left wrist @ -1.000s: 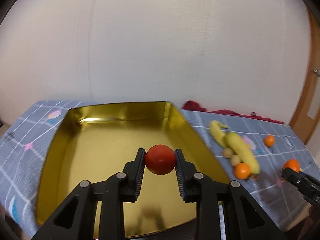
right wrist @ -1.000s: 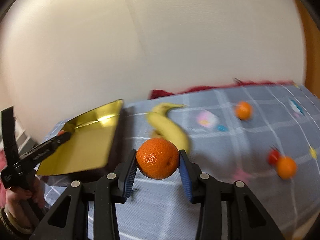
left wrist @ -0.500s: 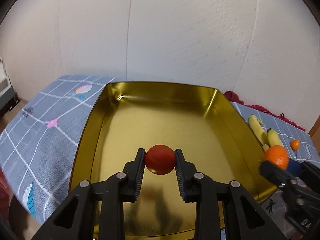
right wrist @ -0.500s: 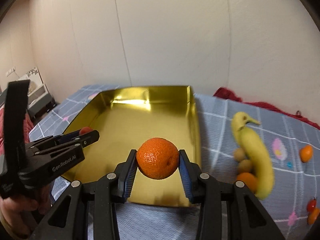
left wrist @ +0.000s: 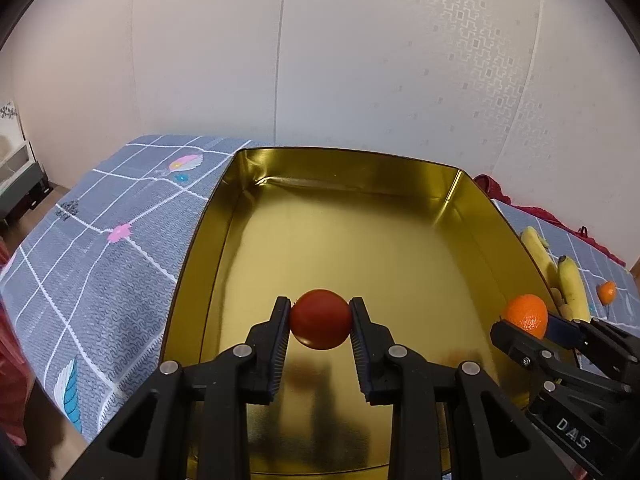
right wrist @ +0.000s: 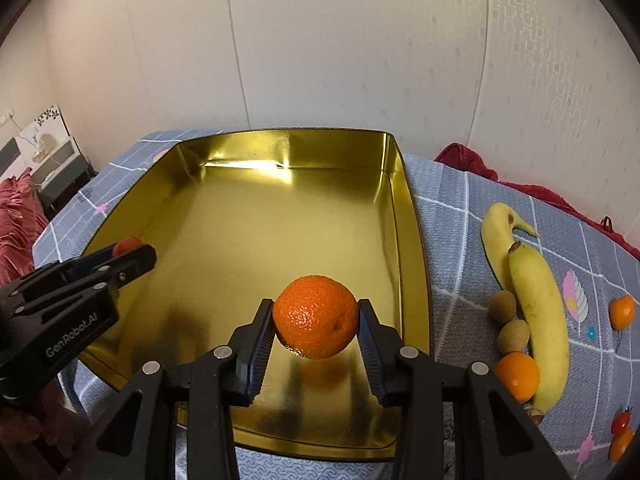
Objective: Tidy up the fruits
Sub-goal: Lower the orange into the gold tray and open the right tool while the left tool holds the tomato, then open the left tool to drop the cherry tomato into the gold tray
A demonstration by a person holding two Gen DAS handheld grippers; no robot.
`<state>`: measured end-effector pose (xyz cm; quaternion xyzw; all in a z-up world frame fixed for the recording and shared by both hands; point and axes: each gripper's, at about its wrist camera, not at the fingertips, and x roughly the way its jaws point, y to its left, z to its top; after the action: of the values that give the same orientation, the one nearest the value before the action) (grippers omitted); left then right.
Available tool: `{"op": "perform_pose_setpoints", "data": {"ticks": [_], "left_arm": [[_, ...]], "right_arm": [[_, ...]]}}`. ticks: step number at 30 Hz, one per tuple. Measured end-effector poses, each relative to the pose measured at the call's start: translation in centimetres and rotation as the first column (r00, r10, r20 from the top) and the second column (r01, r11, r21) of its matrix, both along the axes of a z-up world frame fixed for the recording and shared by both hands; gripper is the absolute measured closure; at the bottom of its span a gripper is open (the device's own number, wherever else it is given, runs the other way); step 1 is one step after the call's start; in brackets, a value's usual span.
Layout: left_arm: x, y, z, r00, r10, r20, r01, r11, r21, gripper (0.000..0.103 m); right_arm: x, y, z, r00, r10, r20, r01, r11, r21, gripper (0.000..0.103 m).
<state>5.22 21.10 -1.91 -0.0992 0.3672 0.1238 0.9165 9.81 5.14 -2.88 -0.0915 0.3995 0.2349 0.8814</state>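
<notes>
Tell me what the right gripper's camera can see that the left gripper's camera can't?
Only the right wrist view shows two small brownish fruits, an orange by the bananas and a cherry tomato.
Only the left wrist view shows the unicorn picture on the tablecloth.
Both show the empty gold tray, the left gripper shut on a tomato, the right gripper shut on a mandarin, and two bananas.

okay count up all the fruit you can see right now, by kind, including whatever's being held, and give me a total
Bananas: 2
Oranges or mandarins, one held over the gold tray, three on the cloth: 4
Tomatoes, one large held, one cherry: 2
Small brown round fruits: 2
Total: 10
</notes>
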Motion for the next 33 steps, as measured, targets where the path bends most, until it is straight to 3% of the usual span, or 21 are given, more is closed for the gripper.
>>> {"op": "perform_pose_setpoints", "data": {"ticks": [17,27,33], "left_arm": [[0.6,-0.2,-0.3,1.000,0.019,-0.010,-0.019,0.999,0.036,0.073],[0.9,0.0,-0.1,0.999,0.040,-0.004,-0.039,0.998,0.050,0.073],[0.9,-0.3,-0.3,0.998,0.056,-0.017,-0.055,0.995,0.083,0.073]], "right_arm": [[0.9,-0.3,0.3,0.998,-0.056,0.034,0.057,0.998,-0.033,0.061],[-3.1,-4.6,4.3,0.980,-0.079,0.181,0.069,0.996,0.056,0.061],[-3.2,-9.6,4.3,0.976,-0.137,0.170,0.124,0.989,0.085,0.061]]}}
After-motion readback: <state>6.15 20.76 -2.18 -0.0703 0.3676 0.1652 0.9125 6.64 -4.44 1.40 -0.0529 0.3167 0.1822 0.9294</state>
